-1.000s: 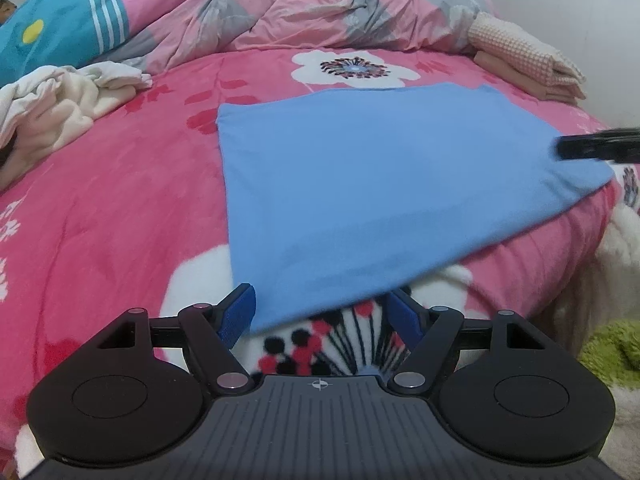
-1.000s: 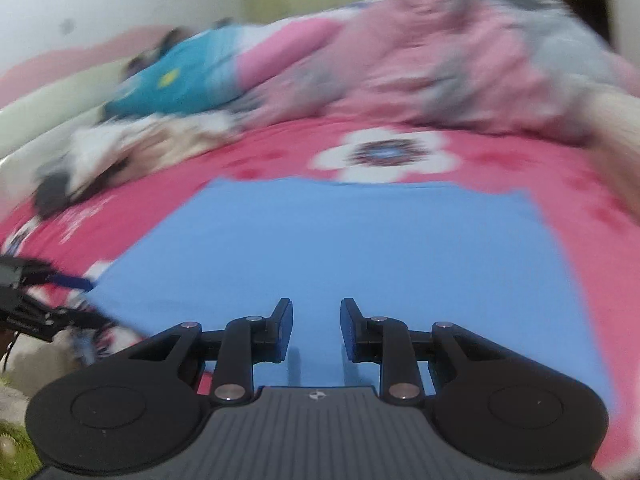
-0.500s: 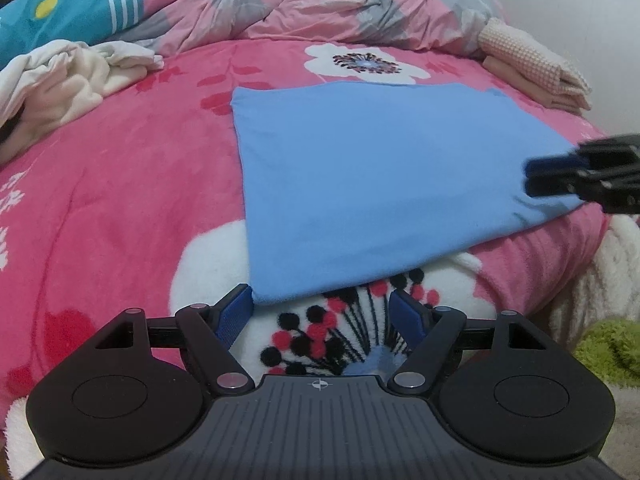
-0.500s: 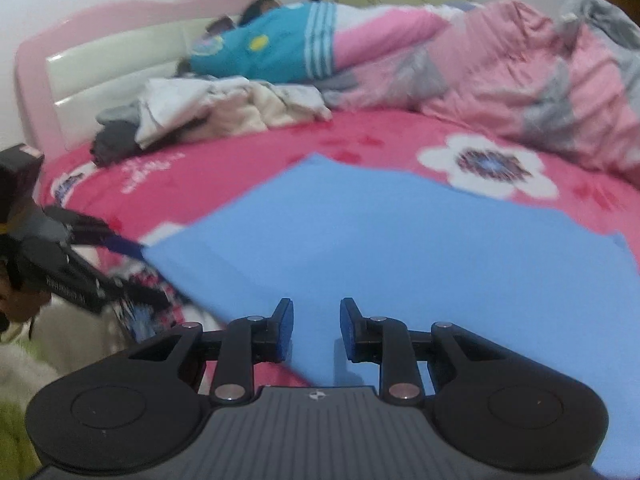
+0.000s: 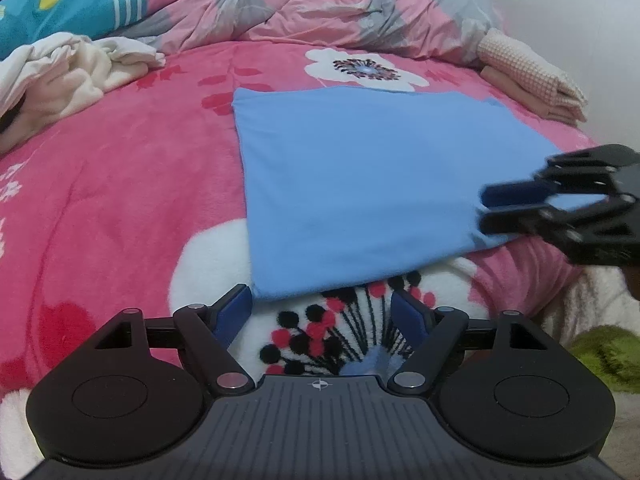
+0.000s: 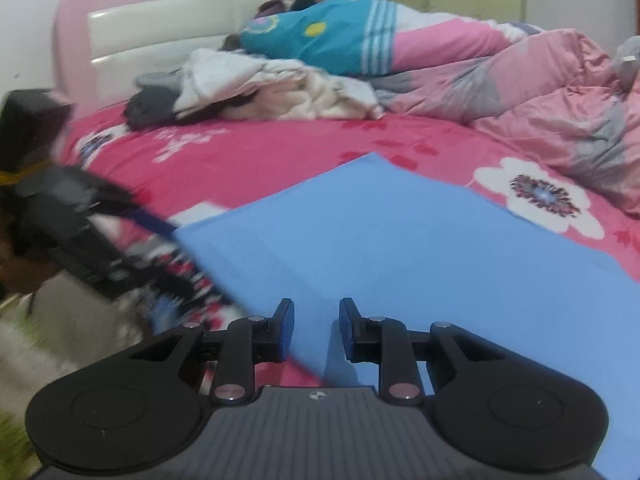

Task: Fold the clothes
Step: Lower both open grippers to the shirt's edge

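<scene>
Left wrist view: blue cloth [image 5: 360, 184] lies flat, smooth, rectangular on bedspread [image 5: 120, 200].

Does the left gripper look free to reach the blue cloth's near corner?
Probably yes: the left gripper is open, the blue cloth has its corner just beyond the fingertips, and nothing lies between.

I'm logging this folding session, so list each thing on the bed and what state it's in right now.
blue cloth: spread flat, folded edges straight
left gripper: open, at the cloth's near corner
right gripper: jaws narrowly apart, over the cloth's edge
white clothes pile: crumpled, unfolded
beige waffle-knit garment: folded
pink quilt: bunched up
</scene>
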`<state>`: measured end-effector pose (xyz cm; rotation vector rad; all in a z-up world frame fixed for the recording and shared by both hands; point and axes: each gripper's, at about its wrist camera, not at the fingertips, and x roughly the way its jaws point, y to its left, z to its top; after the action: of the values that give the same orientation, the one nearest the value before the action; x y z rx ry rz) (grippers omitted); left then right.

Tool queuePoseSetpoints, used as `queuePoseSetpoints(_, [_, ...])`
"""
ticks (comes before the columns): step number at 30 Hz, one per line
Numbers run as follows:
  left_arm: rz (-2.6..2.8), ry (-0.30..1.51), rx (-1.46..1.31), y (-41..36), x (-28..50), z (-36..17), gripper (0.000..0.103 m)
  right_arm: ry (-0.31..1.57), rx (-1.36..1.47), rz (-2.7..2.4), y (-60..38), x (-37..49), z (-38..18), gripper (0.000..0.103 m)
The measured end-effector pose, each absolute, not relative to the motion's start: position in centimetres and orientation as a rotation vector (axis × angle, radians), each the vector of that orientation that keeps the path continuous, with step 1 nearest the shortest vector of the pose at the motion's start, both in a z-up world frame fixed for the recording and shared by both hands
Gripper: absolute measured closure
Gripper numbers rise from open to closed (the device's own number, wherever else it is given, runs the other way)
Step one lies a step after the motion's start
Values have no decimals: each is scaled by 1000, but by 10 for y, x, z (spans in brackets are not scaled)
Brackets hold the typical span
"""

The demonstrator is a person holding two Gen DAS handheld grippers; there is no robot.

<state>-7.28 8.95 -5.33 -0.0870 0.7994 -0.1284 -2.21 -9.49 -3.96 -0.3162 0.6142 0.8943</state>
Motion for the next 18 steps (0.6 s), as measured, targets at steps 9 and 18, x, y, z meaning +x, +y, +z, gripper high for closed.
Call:
queuePoseSetpoints(9, [-45,740,-236,125,-86,-34,26,539,-437,937,-66,-40,-41,77])
queuePoseSetpoints(18, [26,672,-341,147,-94,-20,26,526,-425,1017,-27,-51,-58,78])
